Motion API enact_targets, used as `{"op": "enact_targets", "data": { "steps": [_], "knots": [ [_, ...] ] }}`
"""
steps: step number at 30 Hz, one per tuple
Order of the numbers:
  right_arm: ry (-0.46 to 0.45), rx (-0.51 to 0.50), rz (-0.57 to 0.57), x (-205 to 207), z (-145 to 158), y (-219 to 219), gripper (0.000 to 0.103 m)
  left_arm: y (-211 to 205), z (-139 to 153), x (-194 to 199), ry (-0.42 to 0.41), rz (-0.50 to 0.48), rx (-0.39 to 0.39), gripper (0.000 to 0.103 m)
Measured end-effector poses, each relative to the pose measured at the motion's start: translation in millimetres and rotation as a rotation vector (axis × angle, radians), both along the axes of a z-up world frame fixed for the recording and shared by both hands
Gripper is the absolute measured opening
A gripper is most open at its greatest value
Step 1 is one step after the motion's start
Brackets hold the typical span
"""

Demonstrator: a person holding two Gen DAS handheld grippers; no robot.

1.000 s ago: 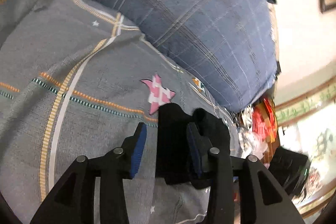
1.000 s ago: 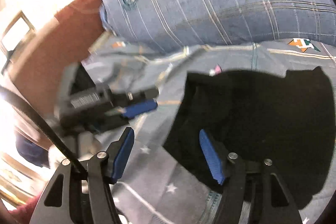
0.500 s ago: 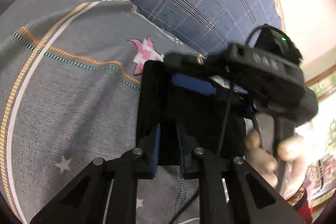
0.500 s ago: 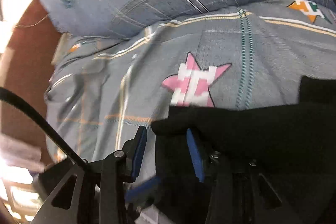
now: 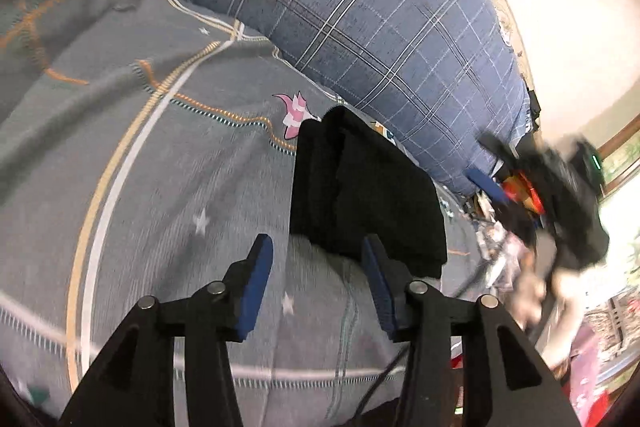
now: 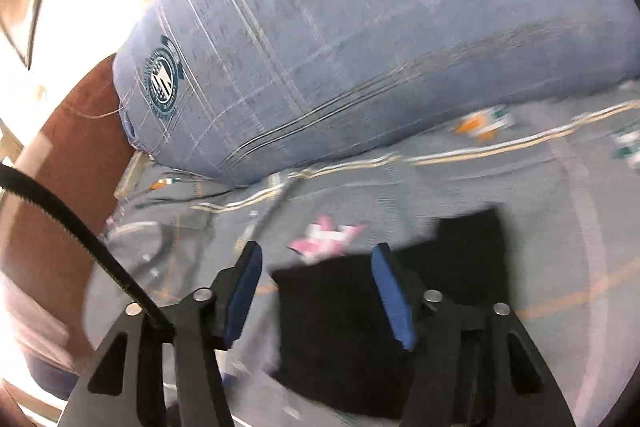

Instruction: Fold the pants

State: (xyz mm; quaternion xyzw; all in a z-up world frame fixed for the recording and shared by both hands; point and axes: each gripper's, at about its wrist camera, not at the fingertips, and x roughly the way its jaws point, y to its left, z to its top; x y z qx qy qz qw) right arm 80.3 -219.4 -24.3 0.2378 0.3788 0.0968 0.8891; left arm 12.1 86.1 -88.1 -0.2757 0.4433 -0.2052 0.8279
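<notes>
Pants (image 5: 360, 195) folded, just beyond open left gripper (image 5: 318, 291)

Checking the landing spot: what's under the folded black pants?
The black pants lie on the grey patterned bedsheet, partly covering a pink star print. Anything beneath is hidden.

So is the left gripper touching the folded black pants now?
Apart. The left wrist view shows the left gripper open, grey bedspread between its pads and the folded black pants.
</notes>
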Motion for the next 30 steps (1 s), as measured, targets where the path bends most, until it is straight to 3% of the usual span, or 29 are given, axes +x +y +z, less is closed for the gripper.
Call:
{"op": "enact_targets", "data": {
  "steps": [5, 12, 16, 19, 24, 30],
  "knots": [
    [-0.083, -0.002, -0.130, -105.8, -17.1, -23.3, 0.070, -31.7, 13.4, -48.5, -0.065, -0.018, 0.166, 0.047],
    [-0.043, -0.024, -0.306, -204.7, -67.0, -16.9, 0.071, -75.0, 37.5, -118.5, -0.177, -0.062, 0.326, 0.056],
    [-0.040, -0.078, -0.292, -227.4, -73.0, -3.4, 0.071, -90.1, 55.7, -147.6, -0.274, -0.033, 0.444, 0.060],
    [-0.061, -0.079, -0.274, -233.3, -67.1, 2.5, 0.072, -96.6, 67.3, -158.2, -0.313, 0.024, 0.512, 0.071],
    [-0.120, -0.131, -0.250, -246.4, -56.1, 16.6, 0.077, -94.4, 74.7, -165.1, -0.338, 0.081, 0.553, 0.078],
    [-0.138, -0.183, -0.207, -245.8, -52.4, 34.6, 0.078, -92.2, 67.9, -167.6, -0.307, 0.069, 0.541, 0.079]
  ]
}}
